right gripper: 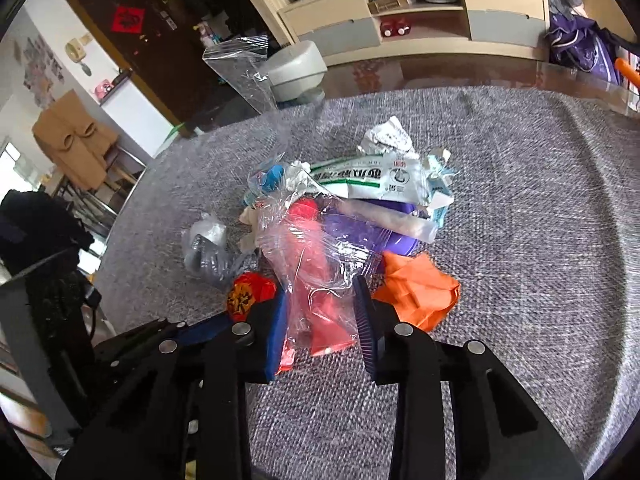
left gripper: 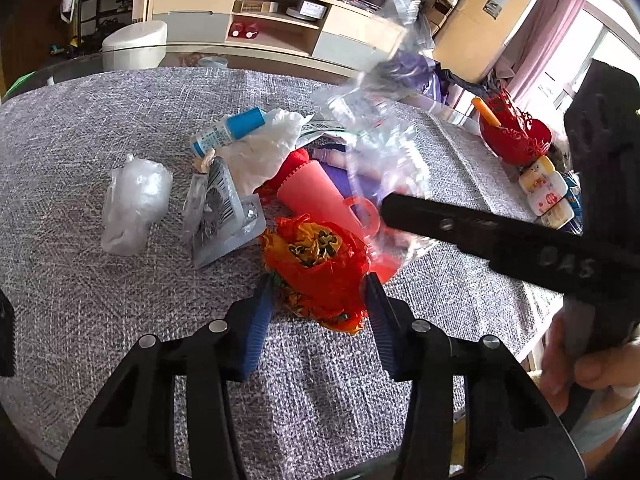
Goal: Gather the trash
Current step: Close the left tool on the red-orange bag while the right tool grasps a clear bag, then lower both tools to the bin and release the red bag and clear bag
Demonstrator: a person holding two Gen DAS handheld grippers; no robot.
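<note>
L gripper (left gripper: pixel 318 292) jaws clamped on red crumpled wrapper (left gripper: pixel 316 264), mid grey tablecloth (left gripper: pixel 80 300). R gripper (right gripper: pixel 322 304) pinching clear plastic bag (right gripper: pixel 312 264) w/ pink item inside, lifted over trash pile (right gripper: pixel 384 184) at cloth centre.

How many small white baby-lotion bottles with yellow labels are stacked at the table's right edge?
3. The white baby-lotion bottles sit in a row beside the red lace basket: the farthest, the middle one, the nearest, partly behind the right gripper's black arm. More may be hidden there.
</note>
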